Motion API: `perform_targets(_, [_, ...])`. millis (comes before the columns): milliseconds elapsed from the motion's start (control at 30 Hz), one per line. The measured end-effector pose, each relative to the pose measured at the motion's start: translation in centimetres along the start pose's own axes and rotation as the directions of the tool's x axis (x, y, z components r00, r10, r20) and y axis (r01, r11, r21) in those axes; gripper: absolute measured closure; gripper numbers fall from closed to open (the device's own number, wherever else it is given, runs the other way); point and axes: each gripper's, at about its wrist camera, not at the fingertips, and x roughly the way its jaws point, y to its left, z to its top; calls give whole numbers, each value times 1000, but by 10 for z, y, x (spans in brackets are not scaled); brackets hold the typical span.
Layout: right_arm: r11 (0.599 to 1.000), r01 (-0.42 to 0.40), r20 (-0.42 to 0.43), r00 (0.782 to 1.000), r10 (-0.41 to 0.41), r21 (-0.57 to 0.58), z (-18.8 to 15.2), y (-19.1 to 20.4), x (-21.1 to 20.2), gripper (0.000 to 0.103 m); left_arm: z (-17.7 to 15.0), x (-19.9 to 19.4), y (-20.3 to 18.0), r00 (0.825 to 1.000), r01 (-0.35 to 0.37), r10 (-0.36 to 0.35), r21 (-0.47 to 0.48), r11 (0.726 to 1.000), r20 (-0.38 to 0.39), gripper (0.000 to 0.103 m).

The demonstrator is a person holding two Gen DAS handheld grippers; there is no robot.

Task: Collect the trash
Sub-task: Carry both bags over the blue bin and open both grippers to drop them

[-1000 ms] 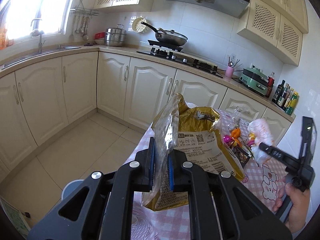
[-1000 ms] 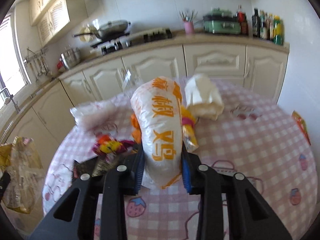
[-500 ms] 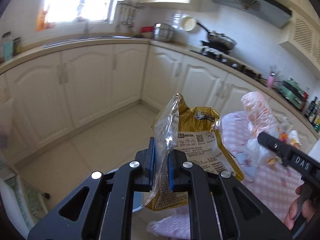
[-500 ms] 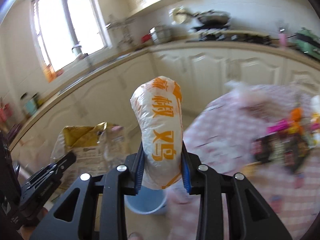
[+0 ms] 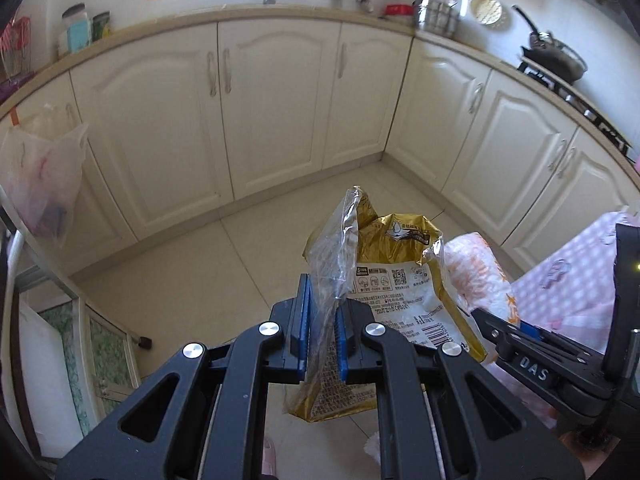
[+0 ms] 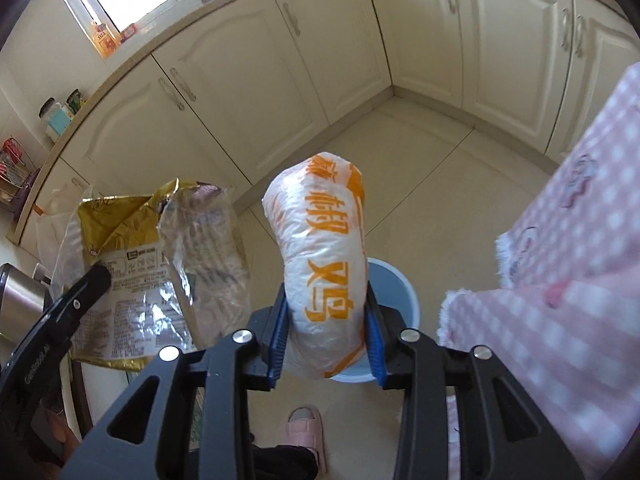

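Two grippers, two pieces of trash, one bin. My left gripper, bottom centre of the left view, is clamped nearly closed on the clear edge of a gold snack bag; the bag stands up from the blue pads and hangs below them. My right gripper, bottom centre of the right view, is closed about halfway on a white bag with orange print, bulging upward between the pads. One blue bin sits on the tile floor directly behind that bag, mid-frame. Pink checked tablecloth fills the right edge. One pink slipper at bottom centre.
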Motion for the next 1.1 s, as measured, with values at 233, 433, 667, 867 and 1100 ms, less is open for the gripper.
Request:
perform_targets(233, [998, 58, -41, 997, -59, -25, 2, 2, 50, 46, -5, 48, 9, 997, -7, 6, -9, 1000, -74, 93])
perform_targets(433, [986, 157, 14, 988, -157, -55, 1, 0, 39, 44, -6, 81, -2, 992, 24, -22, 9, 1000, -124, 93])
perform_targets(667, [978, 203, 91, 976, -198, -53, 8, -14, 27, 43, -4, 79, -16, 991, 73, -70, 20, 997, -113, 85])
perform_targets(867, [979, 200, 127, 973, -194, -42, 8, -16, 5, 43, 1, 49, -28, 996, 78, -76, 45, 996, -53, 46])
perform_targets(1100, [979, 198, 206, 961, -185, -41, 9, -4, -54, 42, 6, -5, -36, 995, 100, -101, 51, 994, 17, 36])
